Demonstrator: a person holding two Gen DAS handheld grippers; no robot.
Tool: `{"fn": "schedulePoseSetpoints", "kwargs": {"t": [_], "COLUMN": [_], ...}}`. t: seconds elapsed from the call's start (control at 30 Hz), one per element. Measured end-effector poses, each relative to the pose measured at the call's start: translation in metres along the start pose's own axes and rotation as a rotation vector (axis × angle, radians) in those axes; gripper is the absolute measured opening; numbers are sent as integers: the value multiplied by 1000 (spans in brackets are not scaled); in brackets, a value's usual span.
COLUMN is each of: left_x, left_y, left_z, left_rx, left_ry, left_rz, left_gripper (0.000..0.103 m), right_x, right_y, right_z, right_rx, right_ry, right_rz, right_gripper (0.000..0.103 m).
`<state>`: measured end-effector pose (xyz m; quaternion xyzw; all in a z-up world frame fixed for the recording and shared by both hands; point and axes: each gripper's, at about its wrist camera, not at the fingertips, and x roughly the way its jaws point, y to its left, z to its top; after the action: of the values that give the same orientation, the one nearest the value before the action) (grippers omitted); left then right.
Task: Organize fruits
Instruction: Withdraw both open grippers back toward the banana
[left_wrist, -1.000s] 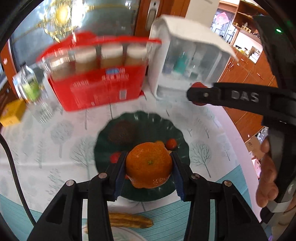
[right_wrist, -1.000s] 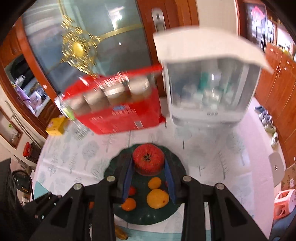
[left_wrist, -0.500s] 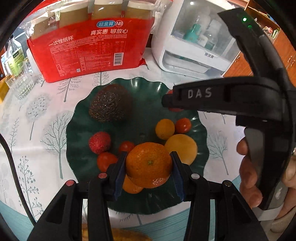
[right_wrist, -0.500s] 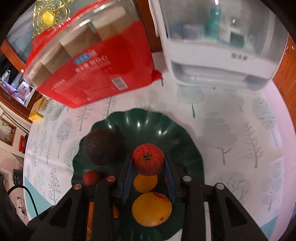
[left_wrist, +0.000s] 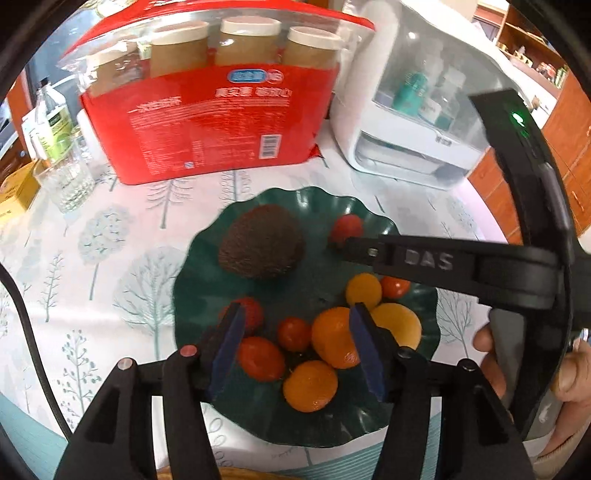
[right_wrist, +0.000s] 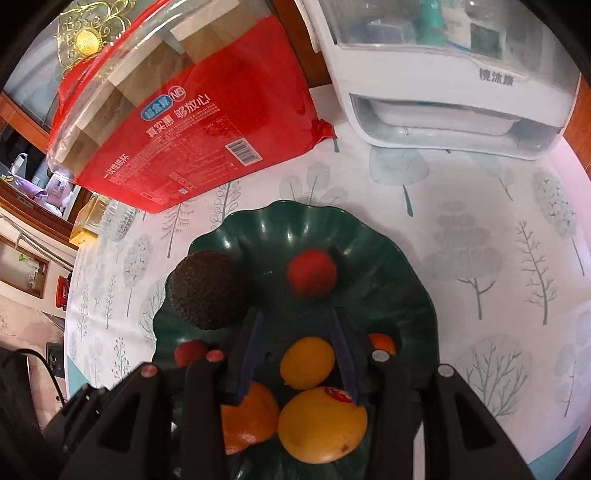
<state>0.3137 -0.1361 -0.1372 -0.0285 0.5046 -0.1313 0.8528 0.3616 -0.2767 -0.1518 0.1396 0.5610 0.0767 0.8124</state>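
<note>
A dark green scalloped plate (left_wrist: 199, 258) (right_wrist: 399, 266) holds a dark avocado (left_wrist: 260, 242) (right_wrist: 205, 290), several small red tomatoes and orange and yellow citrus. My left gripper (left_wrist: 295, 332) is open above the plate's near side; the orange (left_wrist: 332, 341) lies on the plate against its right finger. My right gripper (right_wrist: 297, 328) is open over the plate's middle; the red tomato (right_wrist: 312, 273) lies on the plate just beyond its fingertips. The right gripper also shows in the left wrist view (left_wrist: 354, 247), beside that tomato (left_wrist: 345, 227).
A red pack of paper cups (left_wrist: 207, 122) (right_wrist: 192, 110) and a white appliance (left_wrist: 413, 122) (right_wrist: 450, 96) stand behind the plate. A glass (left_wrist: 68, 181) and a bottle (left_wrist: 51, 122) stand at the left. A banana tip (left_wrist: 229, 472) shows near me.
Both grippers opened. The left let the orange go onto the plate among the citrus; the right let the red tomato go onto the plate. Both drew back slightly.
</note>
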Motion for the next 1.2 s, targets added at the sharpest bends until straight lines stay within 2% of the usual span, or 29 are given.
{"fn": "schedulePoseSetpoints", "kwargs": {"t": [0.5,0.8,1.2], "left_x": [-55,-114,-198], "left_y": [26,34,59], "left_z": [-5,-19,-44], "left_rx": [-61,-65,-106], "left_ry": [-54,-111,-189], "left_rz": [42,73,119], "left_gripper": [70,77,85], "right_x": [-47,-96,-177], "right_y": [16,37,82], "right_z": [-30,-70,-120], "right_rx": [-47,-80,-174], "right_ry": [-72,-121,-235], "right_rz": [-20,-1,59], "right_gripper": [39,39,39]}}
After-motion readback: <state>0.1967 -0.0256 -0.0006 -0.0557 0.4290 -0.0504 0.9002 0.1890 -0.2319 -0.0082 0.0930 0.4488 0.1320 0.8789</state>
